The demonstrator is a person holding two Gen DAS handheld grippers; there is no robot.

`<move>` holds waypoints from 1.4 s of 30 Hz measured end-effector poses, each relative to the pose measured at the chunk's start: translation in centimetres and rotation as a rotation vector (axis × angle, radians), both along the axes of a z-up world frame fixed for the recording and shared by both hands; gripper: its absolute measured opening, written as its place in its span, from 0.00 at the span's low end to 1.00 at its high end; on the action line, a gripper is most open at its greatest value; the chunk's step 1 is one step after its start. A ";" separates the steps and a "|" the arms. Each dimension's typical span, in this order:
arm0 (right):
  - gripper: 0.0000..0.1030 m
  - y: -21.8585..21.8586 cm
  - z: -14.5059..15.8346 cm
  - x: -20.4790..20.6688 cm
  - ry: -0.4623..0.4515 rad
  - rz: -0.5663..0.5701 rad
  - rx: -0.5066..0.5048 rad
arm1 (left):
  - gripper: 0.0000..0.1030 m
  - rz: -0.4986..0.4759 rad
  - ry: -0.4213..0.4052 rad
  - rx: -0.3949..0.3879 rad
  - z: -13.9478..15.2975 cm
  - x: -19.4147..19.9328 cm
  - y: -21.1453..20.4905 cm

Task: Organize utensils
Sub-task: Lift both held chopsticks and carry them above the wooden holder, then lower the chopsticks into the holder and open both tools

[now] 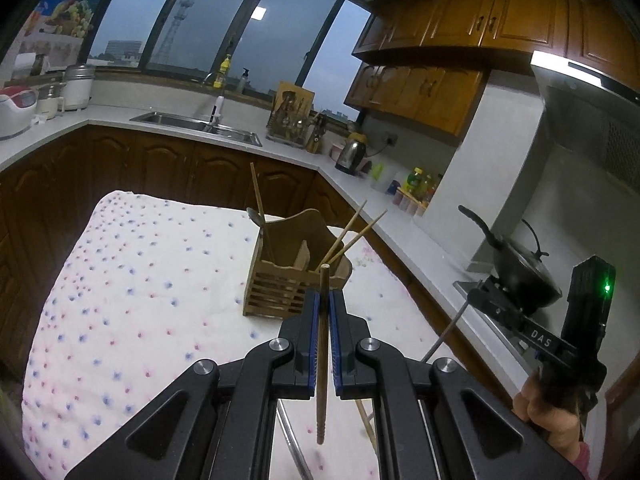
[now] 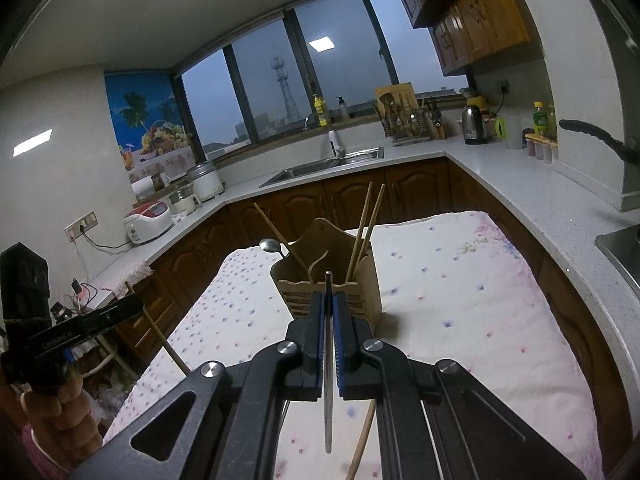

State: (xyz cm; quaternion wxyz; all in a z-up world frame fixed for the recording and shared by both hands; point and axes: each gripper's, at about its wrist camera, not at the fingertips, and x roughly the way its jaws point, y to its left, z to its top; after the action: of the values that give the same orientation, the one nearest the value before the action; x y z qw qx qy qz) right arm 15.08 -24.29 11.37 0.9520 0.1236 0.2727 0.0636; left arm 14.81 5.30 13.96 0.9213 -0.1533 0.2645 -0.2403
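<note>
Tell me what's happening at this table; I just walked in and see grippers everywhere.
A person is sorting utensils into a wooden holder on the flowered cloth. The left gripper has its jaws shut on a wooden chopstick; the right gripper is shut on a thin metal utensil. Three chopsticks and a spoon already stand in the holder.

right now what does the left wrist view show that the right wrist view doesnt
Only the left wrist view shows the left claw shut on a wooden chopstick, and the lidded black wok on the stove.

Only the right wrist view shows the right claw shut on a thin metal utensil handle, and the red and white rice cooker.

Both show the wooden holder with chopsticks and a spoon on the floral cloth, and the sink.
</note>
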 end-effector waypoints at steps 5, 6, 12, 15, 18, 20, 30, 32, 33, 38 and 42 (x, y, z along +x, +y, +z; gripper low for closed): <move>0.04 -0.2 0.5 1.0 -0.018 -0.002 -0.005 | 0.03 0.009 -0.009 -0.007 0.1 1.0 -0.1; 0.04 -0.2 0.7 1.4 -0.025 -0.002 -0.009 | 0.03 0.012 -0.013 -0.009 0.2 1.3 0.0; 0.04 -0.5 2.2 3.6 -0.072 -0.011 -0.020 | 0.03 0.031 -0.061 -0.017 1.5 3.5 0.1; 0.04 -0.8 3.1 5.1 -0.107 -0.021 -0.009 | 0.03 0.042 -0.091 -0.018 2.2 5.1 0.0; 0.04 -1.2 4.2 6.8 -0.141 -0.034 0.003 | 0.03 0.052 -0.114 -0.020 2.7 6.7 -0.3; 0.04 -1.4 4.7 7.9 -0.158 -0.040 0.005 | 0.03 0.055 -0.132 -0.023 3.3 8.2 -0.5; 0.04 -2.6 5.8 13.1 -0.210 -0.075 0.013 | 0.03 0.106 -0.193 -0.046 3.8 15.1 -0.8; 0.04 -2.7 5.4 13.8 -0.211 -0.082 0.017 | 0.03 0.123 -0.204 -0.048 3.2 16.2 -0.9; 0.04 -2.7 5.1 14.3 -0.209 -0.084 0.020 | 0.03 0.132 -0.208 -0.051 2.8 16.9 -0.9; 0.04 -2.7 2.8 15.8 -0.188 -0.094 0.018 | 0.03 0.175 -0.193 -0.062 0.2 19.3 -1.6; 0.04 -2.9 0.6 16.3 -0.166 -0.104 0.033 | 0.03 0.214 -0.158 -0.060 -3.0 21.2 -2.7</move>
State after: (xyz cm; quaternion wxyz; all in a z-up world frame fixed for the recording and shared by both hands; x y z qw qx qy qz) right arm 31.40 -27.18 11.92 0.9712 0.1474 0.1849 0.0286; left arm 35.97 2.63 10.96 0.9546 -0.1889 0.1660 -0.1598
